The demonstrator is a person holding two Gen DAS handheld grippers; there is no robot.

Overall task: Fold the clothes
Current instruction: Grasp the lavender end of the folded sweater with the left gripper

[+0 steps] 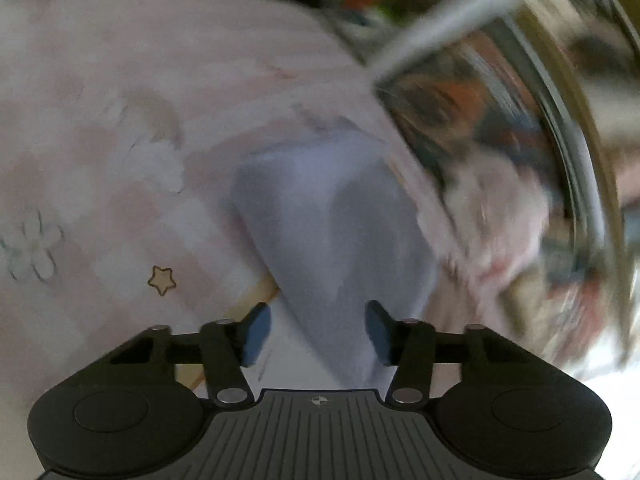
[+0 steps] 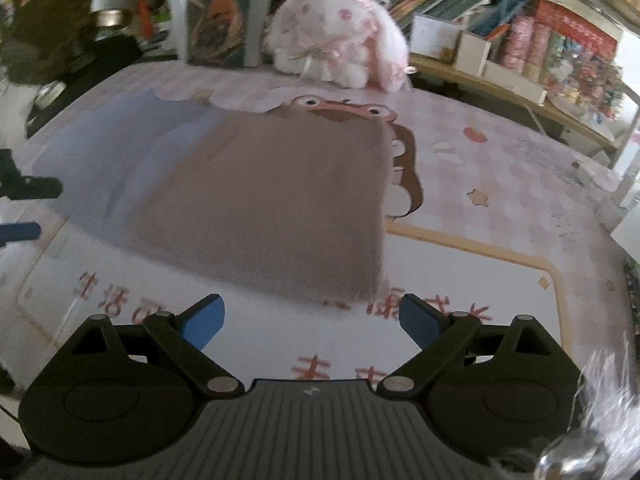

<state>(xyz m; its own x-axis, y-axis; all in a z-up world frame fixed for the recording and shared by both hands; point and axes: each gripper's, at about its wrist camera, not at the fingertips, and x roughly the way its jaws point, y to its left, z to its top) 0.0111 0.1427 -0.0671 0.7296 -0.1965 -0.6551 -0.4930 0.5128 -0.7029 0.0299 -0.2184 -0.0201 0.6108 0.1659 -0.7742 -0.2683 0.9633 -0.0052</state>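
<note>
The garment (image 2: 256, 196) lies flat on the counter (image 2: 500, 208) ahead of the right hand-held gripper (image 2: 312, 316) (jaws apart, empty). Left hand-held gripper (image 1: 318, 332): jaws apart, astride the lavender part, not clamped. Close fully on one edge before lifting.

Red Chinese characters "生活" on the pink printed mat (image 2: 480, 208), the rest illegible

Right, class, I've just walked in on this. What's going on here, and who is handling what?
A person with a gripper in each hand is folding clothes on a pink patterned mat. A folded brown garment lies flat, overlapping a lavender cloth. The right gripper is open just short of the brown garment's near edge. The left gripper is open over the lavender cloth, gripping nothing.
</note>
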